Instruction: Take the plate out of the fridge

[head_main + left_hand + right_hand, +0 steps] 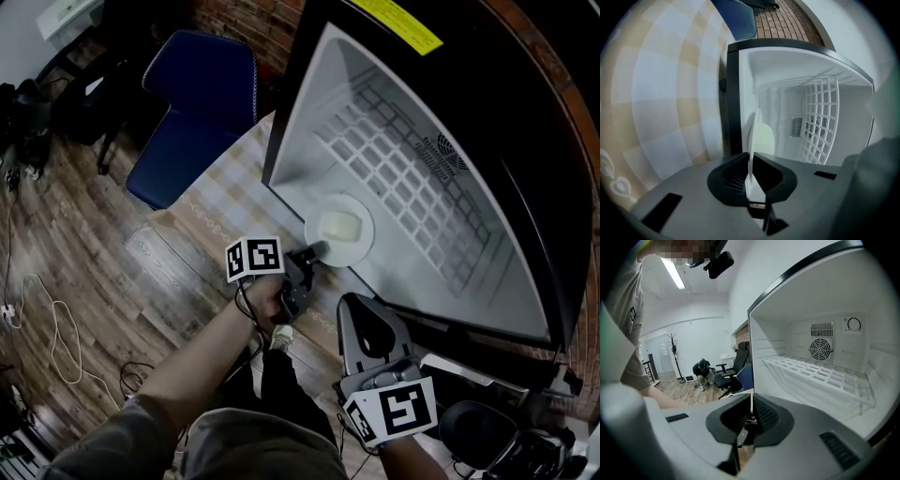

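A white plate (342, 230) lies on the floor of the open fridge (375, 112), near its front edge. My left gripper (317, 250) reaches in from the left and is shut on the plate's near rim. In the left gripper view the plate (761, 136) stands edge-on, pinched between the two dark pads of the left gripper (751, 176). My right gripper (361, 302) hangs just outside the fridge's front edge, below the plate and apart from it. In its own view the right gripper (751, 416) is shut with nothing between the pads.
A white wire shelf (412, 178) spans the fridge behind the plate, with a fan vent (819, 348) on the back wall. The fridge stands on a checkered tabletop (225, 187). A blue chair (192, 103) is at the left, and cables (56, 328) lie on the wooden floor.
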`<state>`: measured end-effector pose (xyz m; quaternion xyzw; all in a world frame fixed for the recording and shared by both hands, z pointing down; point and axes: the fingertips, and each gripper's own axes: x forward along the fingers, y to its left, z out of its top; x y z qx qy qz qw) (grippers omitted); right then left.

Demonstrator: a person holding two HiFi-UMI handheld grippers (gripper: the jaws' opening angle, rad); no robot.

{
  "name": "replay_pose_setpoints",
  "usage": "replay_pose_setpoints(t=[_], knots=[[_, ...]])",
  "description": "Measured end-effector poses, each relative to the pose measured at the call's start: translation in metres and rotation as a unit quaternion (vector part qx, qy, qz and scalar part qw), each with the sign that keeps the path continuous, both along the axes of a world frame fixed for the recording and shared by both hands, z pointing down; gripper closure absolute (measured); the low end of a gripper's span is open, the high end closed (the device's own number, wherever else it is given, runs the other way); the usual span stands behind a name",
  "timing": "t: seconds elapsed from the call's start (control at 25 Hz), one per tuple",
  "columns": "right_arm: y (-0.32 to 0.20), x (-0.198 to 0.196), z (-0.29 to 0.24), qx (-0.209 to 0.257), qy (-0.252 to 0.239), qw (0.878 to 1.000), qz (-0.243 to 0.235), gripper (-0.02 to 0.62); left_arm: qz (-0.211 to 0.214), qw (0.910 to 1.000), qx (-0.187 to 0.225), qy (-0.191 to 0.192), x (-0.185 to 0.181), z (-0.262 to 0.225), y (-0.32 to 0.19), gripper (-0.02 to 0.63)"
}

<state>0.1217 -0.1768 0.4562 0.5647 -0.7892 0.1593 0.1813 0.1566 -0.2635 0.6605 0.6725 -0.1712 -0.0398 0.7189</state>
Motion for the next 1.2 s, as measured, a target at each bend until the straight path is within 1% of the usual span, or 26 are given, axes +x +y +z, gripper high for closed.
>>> replay_pose_setpoints(t=[0.24, 0.36, 0.52, 0.64, 0.84, 1.0, 1.2], knots=[[0.003, 0.008, 0.002, -0.004, 0.0, 1.0, 0.01, 0.563, 0.005, 0.9998, -0.014, 0.009, 0.0, -0.001, 0.0, 0.572], [0.003, 0.008, 0.002, -0.002, -0.001, 1.0, 0.01, 0.563, 0.011, 0.9998, -0.018, 0.006, -0.002, -0.001, 0.002, 0.574], [0.003, 0.006, -0.001, 0.004, -0.002, 1.0, 0.006, 0.563, 0.006, 0.9995, -0.028, 0.009, -0.005, -0.006, 0.005, 0.578], [0.003, 0.005, -0.007, 0.01, -0.002, 1.0, 0.003, 0.563, 0.005, 0.9995, -0.027, 0.016, -0.008, -0.018, 0.007, 0.578], [0.003, 0.007, -0.022, 0.03, -0.001, 1.0, 0.001, 0.563, 0.006, 0.9998, -0.01, 0.016, -0.016, -0.045, 0.007, 0.578], [0.003, 0.009, -0.038, 0.046, 0.002, 0.999, 0.001, 0.563, -0.003, 0.9998, -0.007, 0.016, -0.029, -0.066, 0.011, 0.578], [0.002, 0.009, -0.065, 0.074, 0.003, 0.997, -0.001, 0.563, -0.018, 0.9998, -0.001, 0.007, -0.049, -0.091, 0.014, 0.578]])
